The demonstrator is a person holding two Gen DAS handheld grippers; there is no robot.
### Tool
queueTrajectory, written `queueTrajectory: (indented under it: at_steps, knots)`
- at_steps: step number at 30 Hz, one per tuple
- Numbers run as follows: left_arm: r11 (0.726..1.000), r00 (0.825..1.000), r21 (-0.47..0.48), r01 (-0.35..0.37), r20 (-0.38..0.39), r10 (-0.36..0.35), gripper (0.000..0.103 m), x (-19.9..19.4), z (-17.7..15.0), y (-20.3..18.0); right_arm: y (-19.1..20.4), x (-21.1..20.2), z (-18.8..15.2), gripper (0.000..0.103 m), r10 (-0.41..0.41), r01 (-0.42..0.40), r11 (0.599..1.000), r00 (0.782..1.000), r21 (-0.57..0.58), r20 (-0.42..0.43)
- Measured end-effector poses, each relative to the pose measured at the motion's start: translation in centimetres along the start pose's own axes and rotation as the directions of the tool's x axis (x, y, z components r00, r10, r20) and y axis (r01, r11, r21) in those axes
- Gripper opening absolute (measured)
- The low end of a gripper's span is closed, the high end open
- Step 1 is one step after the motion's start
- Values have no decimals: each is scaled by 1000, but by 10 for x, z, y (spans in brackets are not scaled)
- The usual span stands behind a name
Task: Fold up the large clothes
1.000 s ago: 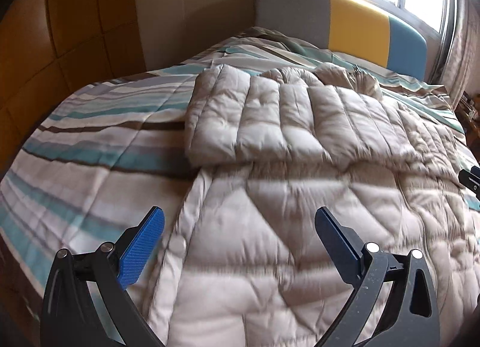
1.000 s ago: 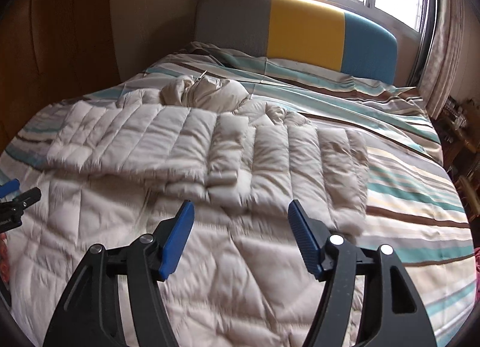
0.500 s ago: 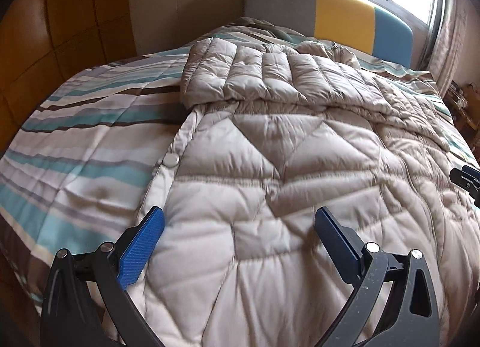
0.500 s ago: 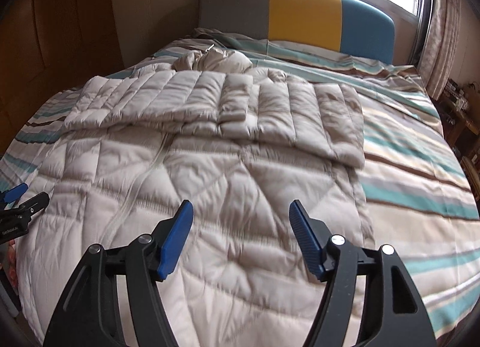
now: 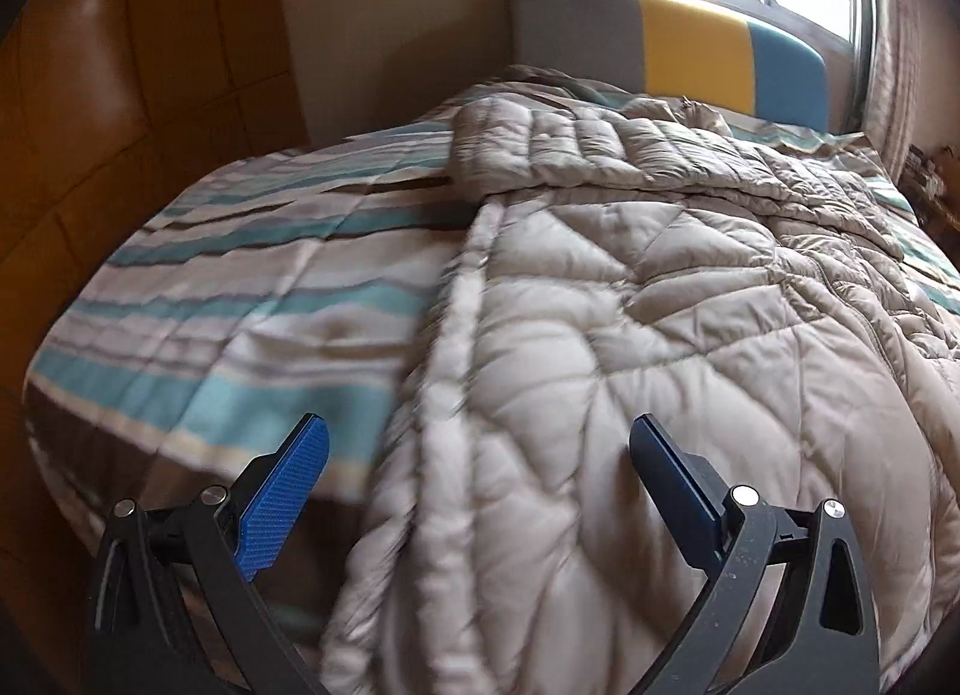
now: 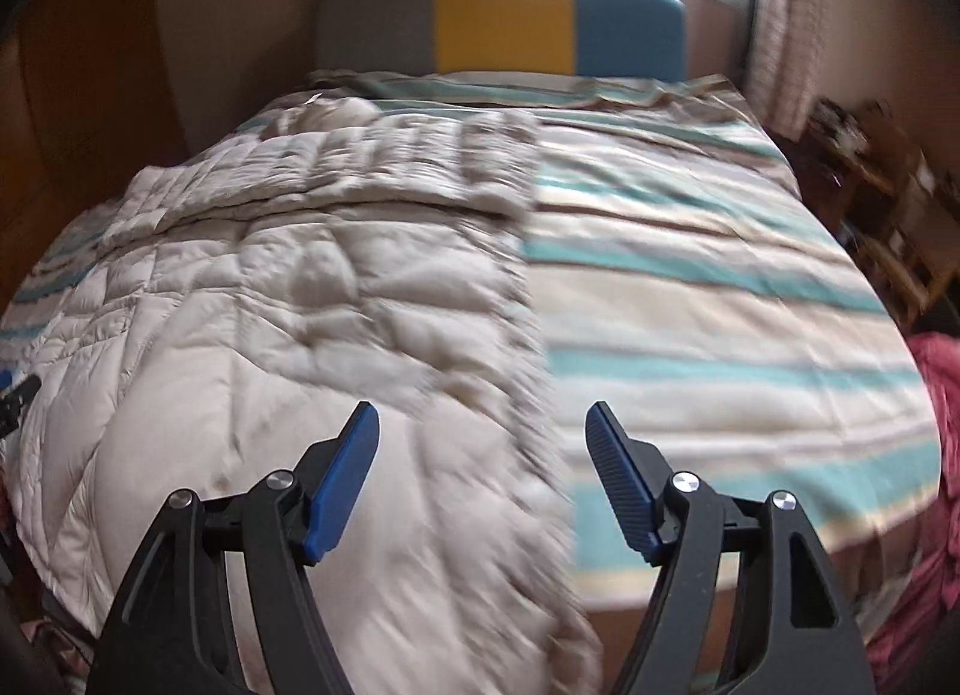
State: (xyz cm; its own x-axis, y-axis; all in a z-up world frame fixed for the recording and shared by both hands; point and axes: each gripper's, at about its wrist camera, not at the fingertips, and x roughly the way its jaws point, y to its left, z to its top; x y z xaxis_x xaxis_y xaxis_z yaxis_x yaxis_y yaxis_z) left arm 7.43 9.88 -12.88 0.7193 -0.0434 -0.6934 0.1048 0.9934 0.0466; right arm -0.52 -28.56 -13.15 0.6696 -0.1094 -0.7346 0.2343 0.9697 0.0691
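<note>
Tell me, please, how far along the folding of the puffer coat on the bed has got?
Done: both sleeves lie folded across the chest of the beige puffer coat. In hand: nothing gripped; the left gripper and right gripper are open, each over a side edge near the hem. Left: the body is unfolded, full length along the striped bedspread, hem at the bed's foot.

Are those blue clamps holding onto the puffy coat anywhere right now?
No. Both the left gripper and the right gripper are open, above the beige coat, each near a side edge. Nothing is pinched between the fingers.
</note>
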Motion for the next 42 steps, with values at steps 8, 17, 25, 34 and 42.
queueTrajectory:
  at_steps: [8, 17, 25, 34, 42]
  knots:
    - [996, 996, -30, 84, -12, -84, 95, -17, -29, 12, -35, -24, -44, 72, 32, -28, 997, 998, 75, -49]
    - [993, 991, -22, 115, -65, -117, 85, -22, -50, 6, -23, -19, -70, 56, 109, -103, 993, 989, 62, -101]
    - [982, 982, -30, 189, -17, -189, 24, -40, -39, -7, -8, -29, -60, 14, 184, -183, 983, 983, 18, -24]
    - [962, 965, -118, 246, 117, -233, 21, -52, 12, -1, -8, -36, -4, 12, 260, -269, 960, 959, 77, 114]
    - [941, 947, -178, 289, 197, -253, 21, -39, 73, -1, -4, -29, 57, 12, 268, -286, 956, 943, 68, 197]
